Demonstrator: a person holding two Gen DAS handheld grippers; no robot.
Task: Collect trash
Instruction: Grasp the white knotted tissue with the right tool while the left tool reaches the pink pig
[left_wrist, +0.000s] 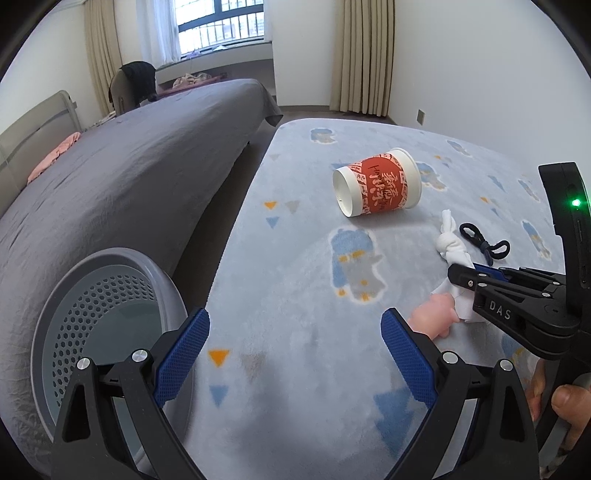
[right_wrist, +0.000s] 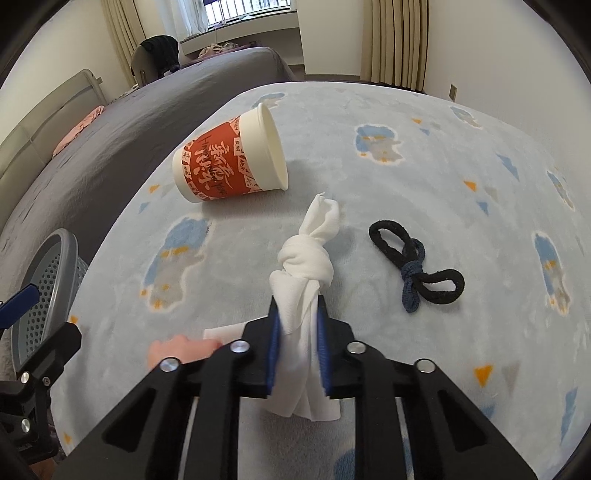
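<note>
My right gripper (right_wrist: 297, 306) is shut on a knotted white tissue (right_wrist: 304, 258), its blue pads pressing the strip just below the knot. The same tissue (left_wrist: 448, 240) and the right gripper (left_wrist: 458, 271) show at the right of the left wrist view. Beyond the tissue a red-and-white paper cup (right_wrist: 229, 158) lies on its side on the light blue blanket (right_wrist: 406, 166). My left gripper (left_wrist: 295, 315) hangs open over the blanket with nothing between its fingers. A grey perforated bin (left_wrist: 107, 314) stands just left of it.
A black and navy hair-tie knot (right_wrist: 413, 264) lies right of the tissue. A small pink object (right_wrist: 181, 350) rests on the blanket by my right gripper. A grey-covered bed (left_wrist: 110, 177) runs along the left, with a narrow floor gap between it and the blanket.
</note>
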